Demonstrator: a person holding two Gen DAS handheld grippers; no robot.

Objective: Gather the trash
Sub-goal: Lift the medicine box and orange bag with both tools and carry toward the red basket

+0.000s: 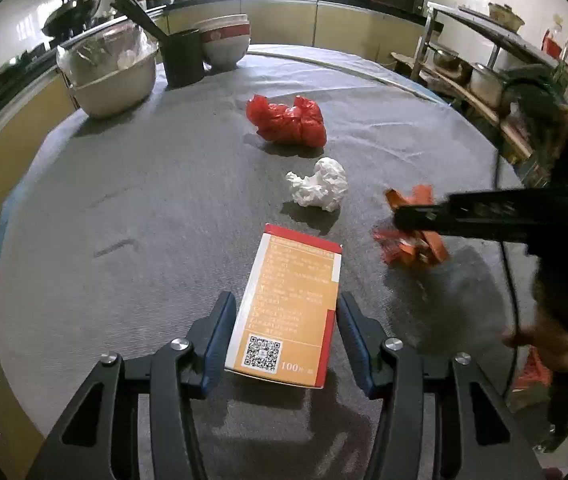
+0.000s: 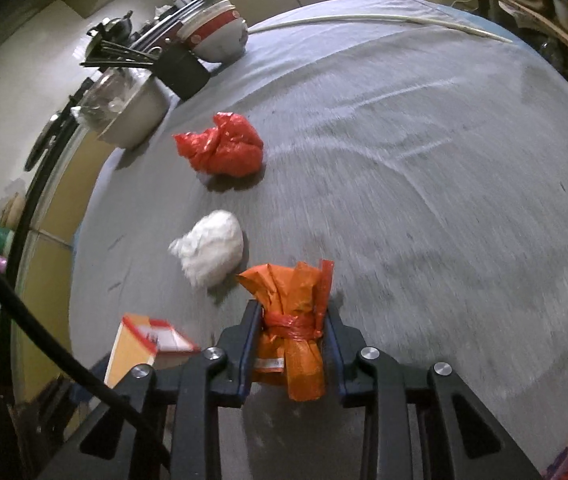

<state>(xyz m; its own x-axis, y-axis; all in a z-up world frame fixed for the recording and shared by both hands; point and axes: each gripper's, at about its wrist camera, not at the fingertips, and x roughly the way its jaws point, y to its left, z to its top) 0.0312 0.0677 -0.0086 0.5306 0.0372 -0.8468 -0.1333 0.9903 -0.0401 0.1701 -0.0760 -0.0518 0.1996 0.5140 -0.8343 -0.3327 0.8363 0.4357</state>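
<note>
An orange, red and white carton box (image 1: 288,312) (image 2: 136,352) sits between the fingers of my left gripper (image 1: 284,304), whose blue pads rest against its long sides. My right gripper (image 2: 294,312) (image 1: 400,216) is shut on a crumpled orange wrapper bundle (image 2: 296,332) (image 1: 412,248) tied with a red band, held just above the cloth. Beyond it a white crumpled tissue (image 1: 318,184) (image 2: 210,248) lies on the table. Farther back is a red plastic bag (image 1: 288,120) (image 2: 224,148).
A grey cloth covers the round table (image 1: 124,208). At its far left stand a metal basin (image 1: 112,76), a black chopstick holder (image 1: 184,58) and stacked bowls (image 1: 226,42). A person's hand (image 1: 544,336) is at the right, with shelves of pots behind it.
</note>
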